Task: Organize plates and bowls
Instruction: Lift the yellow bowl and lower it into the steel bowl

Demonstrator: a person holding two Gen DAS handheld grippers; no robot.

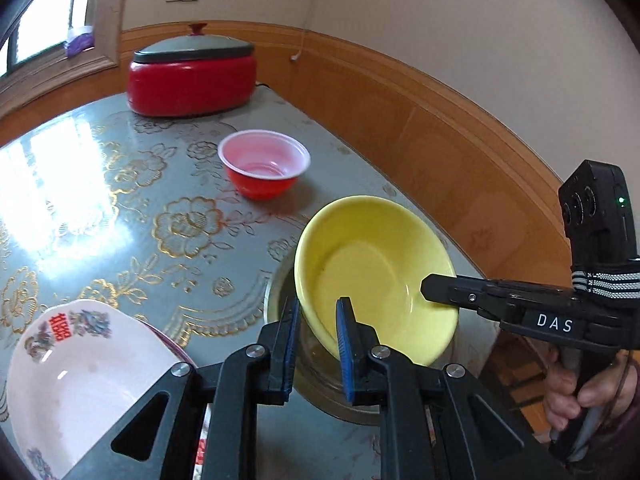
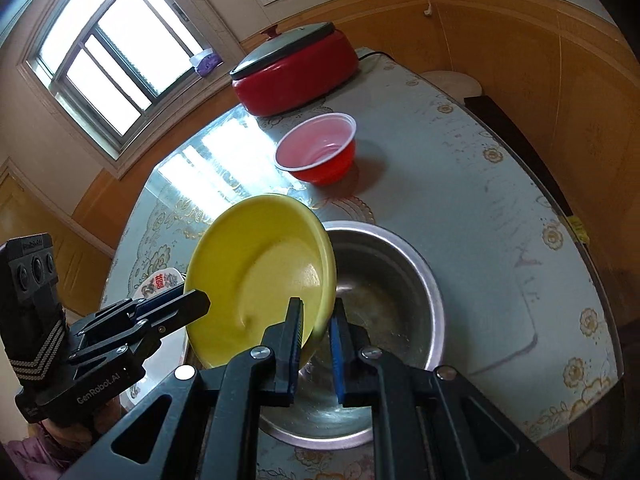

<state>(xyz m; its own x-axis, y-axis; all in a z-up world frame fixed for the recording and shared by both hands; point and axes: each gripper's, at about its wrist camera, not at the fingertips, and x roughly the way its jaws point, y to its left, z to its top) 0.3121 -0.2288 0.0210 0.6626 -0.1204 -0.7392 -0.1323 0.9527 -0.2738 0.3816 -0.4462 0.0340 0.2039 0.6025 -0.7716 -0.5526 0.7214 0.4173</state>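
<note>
I judge the sorting as partway: the shallow yellow plastic bowl [image 2: 260,272] hangs tilted over the wide stainless steel basin [image 2: 400,280], not yet resting inside it. Beyond the basin, toward the red electric cooker with a grey lid [image 1: 192,76], the small red disposable bowl with a white rim [image 1: 264,162] sits alone on the table, untouched. To the left of the basin lies the white porcelain plate with red characters and blue dragons [image 1: 80,368], with a purple edge peeking from under it, perhaps another dish, though I cannot tell. So the yellow bowl needs settling, and the red one probably wants nesting afterwards.

My right gripper [image 2: 316,320] has the yellow bowl's near rim between its blue-padded fingers, which look closed on it, reaching forward and slightly down over the basin. My left gripper [image 1: 318,320] comes in from the plate's side of the basin and straddles the opposite rim. Its fingers stand a little apart around the bowl's wall; I cannot tell whether they pinch it or only bracket it. Both handles are level, with the bowl's hollow tipped toward the left camera.
</note>
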